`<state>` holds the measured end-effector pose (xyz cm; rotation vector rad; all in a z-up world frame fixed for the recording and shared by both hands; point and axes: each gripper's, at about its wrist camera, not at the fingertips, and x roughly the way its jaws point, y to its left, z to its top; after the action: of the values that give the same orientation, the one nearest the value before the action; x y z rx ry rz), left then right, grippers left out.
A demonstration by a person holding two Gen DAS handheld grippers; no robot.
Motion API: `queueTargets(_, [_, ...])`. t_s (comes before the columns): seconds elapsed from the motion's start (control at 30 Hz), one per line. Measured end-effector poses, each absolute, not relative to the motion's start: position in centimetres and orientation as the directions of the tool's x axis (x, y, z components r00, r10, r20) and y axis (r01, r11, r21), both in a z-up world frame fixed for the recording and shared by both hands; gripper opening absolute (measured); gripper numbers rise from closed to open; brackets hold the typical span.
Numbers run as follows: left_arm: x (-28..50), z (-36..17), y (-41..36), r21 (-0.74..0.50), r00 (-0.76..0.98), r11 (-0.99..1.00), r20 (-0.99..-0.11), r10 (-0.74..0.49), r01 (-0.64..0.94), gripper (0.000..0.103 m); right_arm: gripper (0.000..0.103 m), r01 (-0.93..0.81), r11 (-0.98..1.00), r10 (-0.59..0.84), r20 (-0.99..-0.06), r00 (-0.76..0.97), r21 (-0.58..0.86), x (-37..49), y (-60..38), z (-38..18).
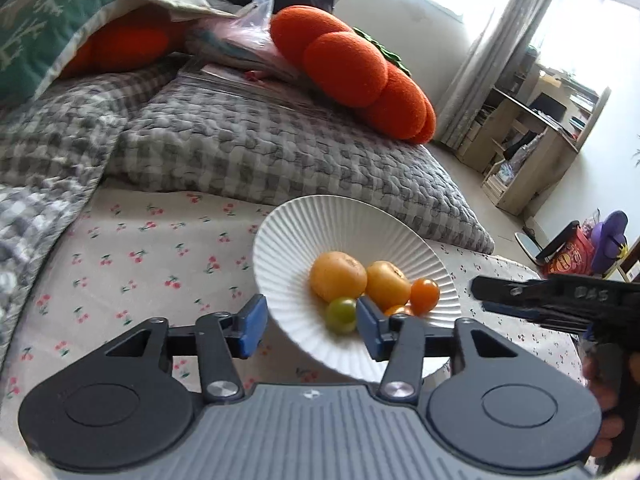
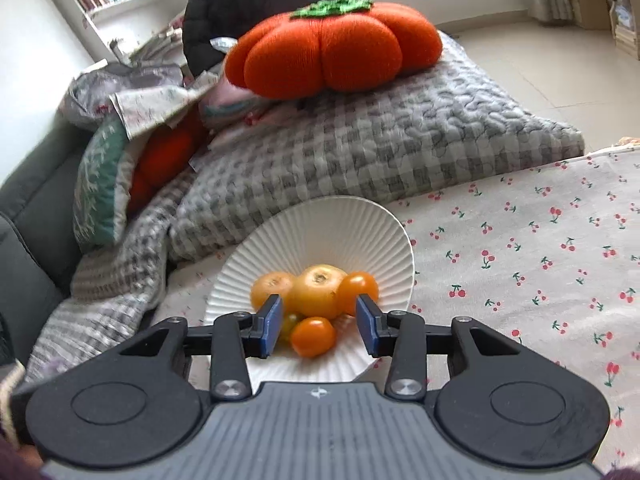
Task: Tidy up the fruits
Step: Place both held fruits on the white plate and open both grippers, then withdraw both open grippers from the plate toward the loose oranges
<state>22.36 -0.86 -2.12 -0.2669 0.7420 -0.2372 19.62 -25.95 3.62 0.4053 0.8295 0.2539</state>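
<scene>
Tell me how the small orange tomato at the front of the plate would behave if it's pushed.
The small orange tomato looks round and glossy, so it would probably roll and might slip from a grip. The ribbed white plate dishes inward, so it likely stays inside.

We count one plate (image 2: 340,220) holding five fruits: two large yellow ones (image 2: 320,290), two small orange ones (image 2: 313,336) at 6 and 3 o'clock, one small green one (image 1: 341,314). Behind it we see two pumpkin cushions (image 2: 332,46).
</scene>
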Motion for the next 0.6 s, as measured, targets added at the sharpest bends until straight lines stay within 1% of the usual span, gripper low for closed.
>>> queueTargets(0.17, [21.0, -1.5, -0.3, -0.309, 0.707, 0.946, -0.647, -0.288, 0.102, 0.050, 0.044, -0.109, 0.899, 0.388, -0.655, 0.649, 0.425, 17.6, -24.6, 5.1])
queueTargets(0.23, [20.5, -1.2, -0.4, -0.299, 0.701, 0.949, -0.655, -0.281, 0.100, 0.052, 0.048, -0.140, 0.909, 0.385, -0.658, 0.647, 0.394, 16.5, -23.8, 5.7])
queueTargets(0.33, [19.2, -1.0, -0.9, -0.249, 0.696, 0.964, -0.675, -0.246, 0.099, 0.055, 0.052, -0.183, 0.914, 0.392, -0.671, 0.629, 0.362, 15.3, -22.7, 6.2])
queueTargets(0.4, [18.2, -1.1, -1.2, -0.205, 0.695, 0.973, -0.684, -0.221, 0.107, 0.059, 0.052, -0.201, 0.918, 0.389, -0.679, 0.622, 0.343, 14.4, -22.0, 6.4])
queueTargets(0.47, [17.3, -1.4, -1.2, -0.168, 0.692, 0.980, -0.695, -0.195, 0.107, 0.060, 0.053, -0.225, 0.924, 0.380, -0.683, 0.624, 0.309, 13.5, -21.2, 6.7])
queueTargets(0.57, [16.1, -1.6, -0.9, -0.148, 0.686, 0.984, -0.706, -0.175, 0.099, 0.060, 0.055, -0.272, 0.925, 0.380, -0.685, 0.621, 0.266, 11.6, -20.3, 7.3])
queueTargets(0.6, [15.7, -1.6, -0.9, -0.143, 0.686, 0.985, -0.706, -0.173, 0.102, 0.060, 0.059, -0.293, 0.922, 0.385, -0.687, 0.617, 0.254, 11.0, -20.1, 7.4])
